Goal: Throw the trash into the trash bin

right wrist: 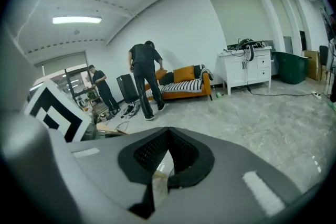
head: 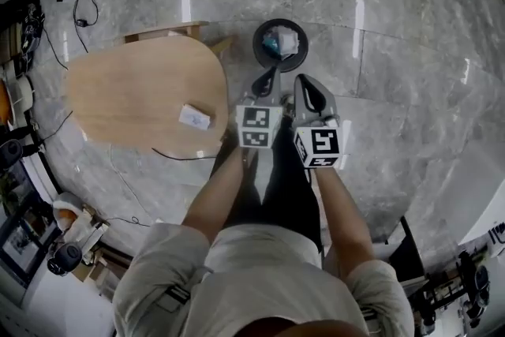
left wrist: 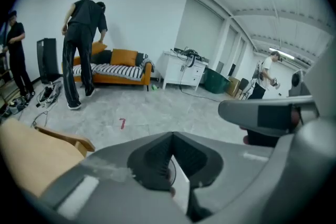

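1. The left tool [head: 270, 75] is being held pressed together, tip against tip, as seen in the left gripper view [left wrist: 172, 136].
2. The right tool [head: 304, 83] is likewise being held pressed together [right wrist: 168, 131].
3. Both tools are being carried side by side, close together, on forearms [head: 217, 197] stretched ahead of the body. They are being angled down toward the trash bin [head: 259, 48] on the floor [head: 394, 51].
4. Crumpled trash [head: 282, 42] is being contained in the trash bin. 1 more white piece [head: 195, 117] is being left lying on the wooden desk [head: 126, 91], apart from both tools.
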The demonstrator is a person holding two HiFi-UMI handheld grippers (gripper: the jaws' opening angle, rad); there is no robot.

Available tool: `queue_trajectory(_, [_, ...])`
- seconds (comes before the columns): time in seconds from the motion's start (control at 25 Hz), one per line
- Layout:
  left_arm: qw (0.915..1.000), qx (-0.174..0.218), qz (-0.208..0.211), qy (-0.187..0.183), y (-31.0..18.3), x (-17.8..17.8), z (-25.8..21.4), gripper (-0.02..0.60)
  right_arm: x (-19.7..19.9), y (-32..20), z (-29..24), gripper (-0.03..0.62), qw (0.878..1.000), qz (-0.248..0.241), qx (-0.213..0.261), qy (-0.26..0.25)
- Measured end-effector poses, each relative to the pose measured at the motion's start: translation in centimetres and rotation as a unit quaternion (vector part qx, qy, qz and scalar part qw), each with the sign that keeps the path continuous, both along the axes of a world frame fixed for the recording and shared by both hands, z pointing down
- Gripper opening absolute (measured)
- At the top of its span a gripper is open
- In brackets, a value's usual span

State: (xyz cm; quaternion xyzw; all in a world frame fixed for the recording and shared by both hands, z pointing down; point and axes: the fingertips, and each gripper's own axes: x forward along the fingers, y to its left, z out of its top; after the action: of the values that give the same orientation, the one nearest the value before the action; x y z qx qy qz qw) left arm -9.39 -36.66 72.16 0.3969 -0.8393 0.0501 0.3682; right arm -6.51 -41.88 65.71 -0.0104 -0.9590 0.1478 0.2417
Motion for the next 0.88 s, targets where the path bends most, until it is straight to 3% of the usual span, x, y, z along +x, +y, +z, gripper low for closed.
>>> queue_trajectory(0.16, [0.9979,0.029,-0.025,-0.053,1.8,-1.3,-9.4,0.02,-1.5,1.2,-8.6,0.008,0.998,-0.017,0.003,-0.061])
queue_trajectory(0.36, [0.9925,0.05,-0.061,-0.093,7.2,-1.7,-18.1,0.02,-2.4,5.6,-17.8,0.008,0.992,-0.046,0.02,-0.115])
queue_trajectory(0.68, [0.9833,0.104,-0.096,-0.114,14.8,-1.0,-28.2,0.02,-2.1,14.1,-26.6,0.008,0.984,-0.087,0.018,-0.154])
queue_trajectory(0.88, [0.9794,0.115,-0.106,-0.127,18.4,0.1,-31.1,0.018,-2.1,18.2,-30.3,0.008,0.975,-0.12,0.035,-0.185])
